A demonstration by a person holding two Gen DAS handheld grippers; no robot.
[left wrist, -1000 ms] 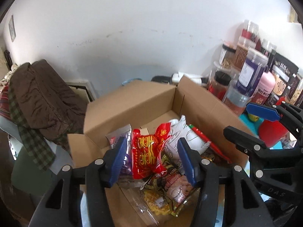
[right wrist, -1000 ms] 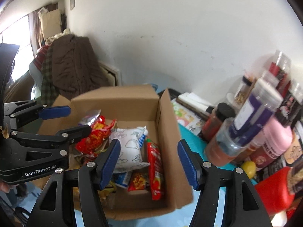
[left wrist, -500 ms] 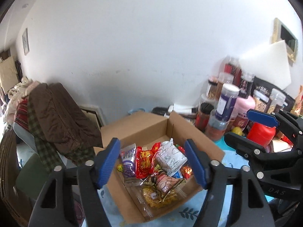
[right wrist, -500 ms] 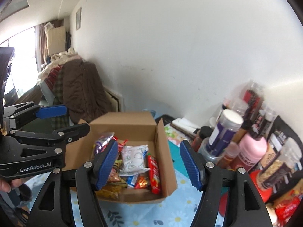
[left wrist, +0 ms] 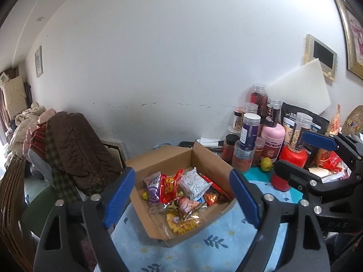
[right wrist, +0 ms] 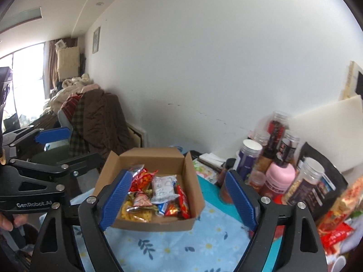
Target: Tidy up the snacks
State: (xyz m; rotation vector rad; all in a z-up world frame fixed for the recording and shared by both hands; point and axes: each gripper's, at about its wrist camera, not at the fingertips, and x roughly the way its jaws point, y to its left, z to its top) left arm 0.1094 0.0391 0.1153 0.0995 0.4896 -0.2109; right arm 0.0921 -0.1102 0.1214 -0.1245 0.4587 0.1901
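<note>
An open cardboard box stands on the blue flowered tablecloth. It holds several snack packets, among them a red one, a white one and a yellow bag. My left gripper hovers above and behind the box, jaws opening, nothing between the pads. My right gripper hovers likewise over the box, jaws opening and empty. Each gripper shows in the other's view: the right gripper at the right edge, the left gripper at the left edge.
Right of the box stand several jars, a pink bottle, a red bottle and a small yellow fruit. More snack packets lie far right. A chair piled with clothes stands left. A wall is close behind.
Both grippers have drawn back and upward from the box, which now looks smaller and lower. Both pairs of jaws have spread wider. The snacks in the box have not moved.
</note>
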